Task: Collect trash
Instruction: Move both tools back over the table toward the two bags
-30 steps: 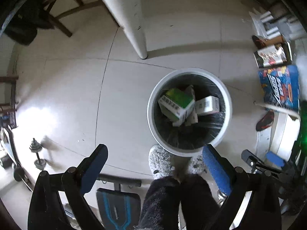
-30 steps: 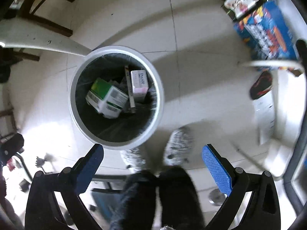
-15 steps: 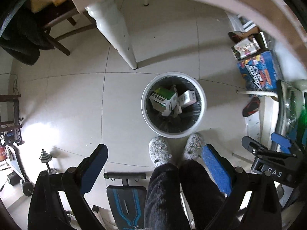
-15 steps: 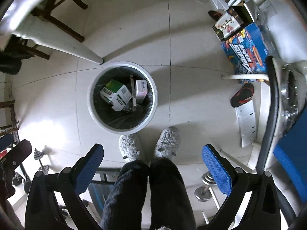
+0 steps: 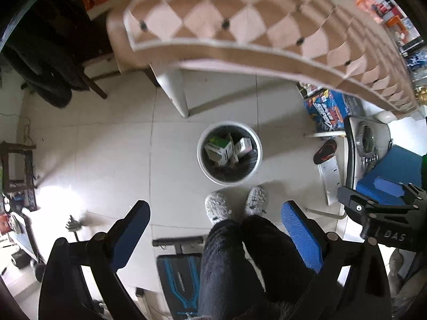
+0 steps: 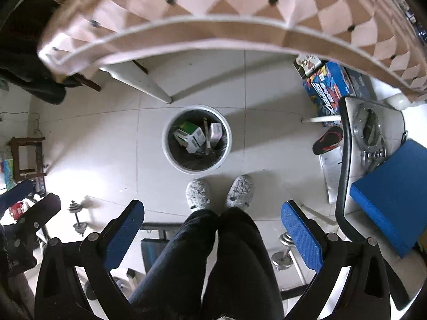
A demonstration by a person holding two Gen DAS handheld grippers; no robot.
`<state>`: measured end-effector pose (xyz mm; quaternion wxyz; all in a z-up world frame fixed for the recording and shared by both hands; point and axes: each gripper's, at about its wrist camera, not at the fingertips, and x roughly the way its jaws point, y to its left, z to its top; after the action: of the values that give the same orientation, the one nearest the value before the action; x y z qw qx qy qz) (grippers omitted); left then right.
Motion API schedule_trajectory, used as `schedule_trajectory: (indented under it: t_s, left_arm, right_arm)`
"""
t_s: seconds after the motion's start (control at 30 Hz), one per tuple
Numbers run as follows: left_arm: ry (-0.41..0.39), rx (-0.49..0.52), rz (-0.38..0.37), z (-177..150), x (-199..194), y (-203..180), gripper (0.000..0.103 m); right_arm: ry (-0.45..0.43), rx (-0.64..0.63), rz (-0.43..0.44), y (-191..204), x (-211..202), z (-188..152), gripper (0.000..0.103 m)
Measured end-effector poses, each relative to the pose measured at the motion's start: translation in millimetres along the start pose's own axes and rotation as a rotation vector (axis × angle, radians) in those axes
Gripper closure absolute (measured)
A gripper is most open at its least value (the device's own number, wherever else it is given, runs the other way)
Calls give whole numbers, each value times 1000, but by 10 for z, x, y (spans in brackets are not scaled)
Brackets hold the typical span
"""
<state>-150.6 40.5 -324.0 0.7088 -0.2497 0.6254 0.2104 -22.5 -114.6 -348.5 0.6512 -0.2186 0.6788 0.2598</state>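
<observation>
A white round trash bin with a black liner stands on the tiled floor below me; it also shows in the right wrist view. In it lie a green-and-white carton and a small pink-and-white box. My left gripper is open and empty, high above the floor. My right gripper is open and empty at about the same height; it also shows at the right edge of the left wrist view.
A table with a pink-and-brown checkered cloth fills the top of both views, its white leg near the bin. The person's slippered feet stand before the bin. Blue boxes, a chair, dumbbells and a bench surround it.
Both grippers have risen well away from the bin, which now looks much smaller. The table top has come into view. Both grippers stay open and empty.
</observation>
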Motion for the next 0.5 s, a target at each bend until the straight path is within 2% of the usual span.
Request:
schedule_trajectory:
  t_s: [0.13,0.23,0.4,0.5]
  left_arm:
    - [-58,2,31,100,-333,45,2]
    - [-94,-20,57,283,-512,29,2]
    - [-188,-42,91,838,-733,-181,2]
    - [-241,-51,107,1328,-843,-381,2]
  right_arm:
    - [-45,1,41,65,-394,39,0]
    - [-99,51,112,10,-691,214,0]
    - [-182,136,151,-219,-1050,700,0]
    - [-228,191,143,-528,-1221,1111,0]
